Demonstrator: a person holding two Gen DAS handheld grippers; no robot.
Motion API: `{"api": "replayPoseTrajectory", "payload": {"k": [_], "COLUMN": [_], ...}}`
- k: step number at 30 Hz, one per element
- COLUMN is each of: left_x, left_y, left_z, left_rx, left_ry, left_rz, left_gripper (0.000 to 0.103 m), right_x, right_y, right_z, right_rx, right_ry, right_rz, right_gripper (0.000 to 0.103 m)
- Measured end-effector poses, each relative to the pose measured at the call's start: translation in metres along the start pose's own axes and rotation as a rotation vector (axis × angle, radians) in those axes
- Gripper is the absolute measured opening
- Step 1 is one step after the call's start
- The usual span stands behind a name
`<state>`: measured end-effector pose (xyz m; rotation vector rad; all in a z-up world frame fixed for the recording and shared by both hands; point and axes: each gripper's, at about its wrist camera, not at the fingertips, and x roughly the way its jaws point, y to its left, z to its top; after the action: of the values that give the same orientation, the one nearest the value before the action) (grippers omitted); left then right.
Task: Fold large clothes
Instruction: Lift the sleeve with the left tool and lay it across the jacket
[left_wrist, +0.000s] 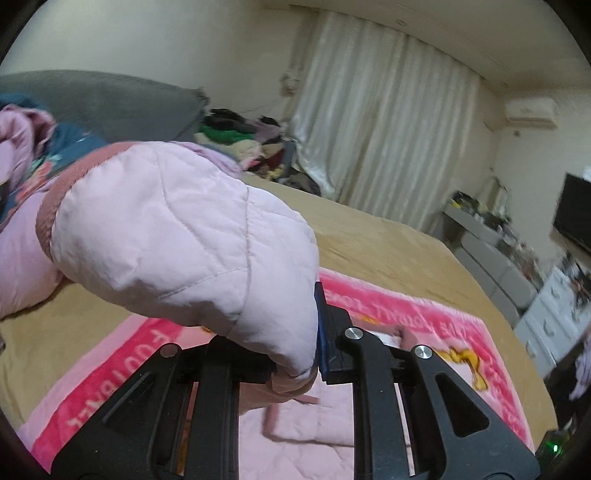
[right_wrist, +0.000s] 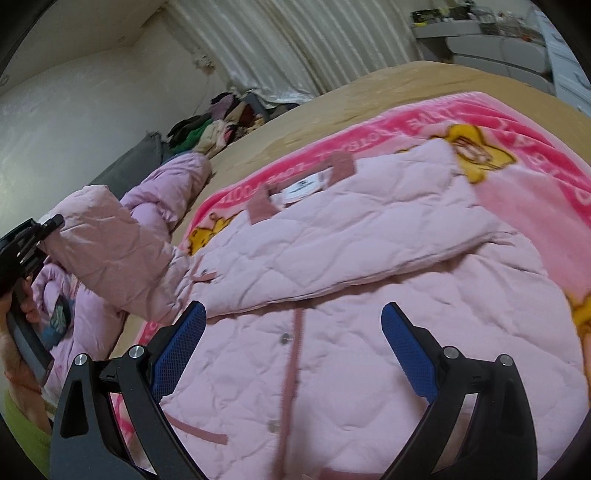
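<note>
On the bed, over a bright pink blanket (right_wrist: 535, 155) spread across the tan bedcover (left_wrist: 388, 240), a pale pink quilted jacket (right_wrist: 332, 332) lies front up with its button placket running toward me. My left gripper (left_wrist: 295, 369) is clamped tight on the cuff end of one sleeve (left_wrist: 177, 236), which bulges up thick and puffy in front of its camera; from the right wrist view that same sleeve (right_wrist: 110, 254) is lifted off to the left side of the jacket body, still joined at the shoulder. My right gripper (right_wrist: 291, 354) hovers just above the jacket's chest with its blue pads spread wide and nothing between them. I judge the step in hand to be folding this sleeve across the front. To do it well, I should carry the cuff in a low arc over the body so the padding does not balloon, and lay it flat across the chest. The right gripper could press the shoulder seam down as a hinge. Letting go too soon would probably let the puffy sleeve spring back.
</note>
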<state>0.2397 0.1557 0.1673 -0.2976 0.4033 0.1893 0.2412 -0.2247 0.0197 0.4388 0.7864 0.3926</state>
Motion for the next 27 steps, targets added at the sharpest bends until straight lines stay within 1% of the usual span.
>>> {"api": "replayPoseTrajectory", "payload": {"k": [5, 8, 10, 14, 16, 21, 23, 24, 27], "left_x": [0.015, 0.028, 0.035, 0.049, 0.054, 0.069, 0.072, 0.074, 0.077], "left_y": [-0.041, -0.059, -0.071, -0.090, -0.106, -0.122, -0.131, -0.138, -0.143], "left_z": [-0.018, -0.033, -0.049, -0.078, -0.099, -0.140, -0.157, -0.169, -0.192], "left_rx": [0.119, 0.177, 0.225, 0.300, 0.345, 0.411, 0.462, 0.507, 0.596], "left_ry": [0.037, 0.068, 0.087, 0.139, 0.167, 0.241, 0.263, 0.276, 0.292], "left_rz": [-0.046, -0.099, -0.124, -0.145, -0.154, -0.163, -0.151, -0.147, -0.136], "left_gripper": [0.010, 0.010, 0.010, 0.010, 0.010, 0.010, 0.010, 0.010, 0.012], "right_x": [-0.016, -0.024, -0.030, -0.038, -0.042, -0.048, -0.050, -0.050, -0.052], "right_y": [-0.028, -0.042, -0.053, -0.071, -0.079, -0.099, -0.104, -0.107, -0.111], "right_z": [0.005, 0.007, 0.008, 0.008, 0.007, 0.006, 0.006, 0.006, 0.007], "right_rx": [0.050, 0.069, 0.079, 0.099, 0.113, 0.149, 0.164, 0.170, 0.180], "right_ry": [-0.036, -0.048, -0.057, -0.066, -0.069, -0.074, -0.077, -0.078, -0.084], "right_rz": [-0.037, -0.056, -0.075, -0.112, -0.128, -0.176, -0.188, -0.193, -0.208], "right_gripper": [0.095, 0.095, 0.095, 0.095, 0.095, 0.095, 0.095, 0.095, 0.095]}}
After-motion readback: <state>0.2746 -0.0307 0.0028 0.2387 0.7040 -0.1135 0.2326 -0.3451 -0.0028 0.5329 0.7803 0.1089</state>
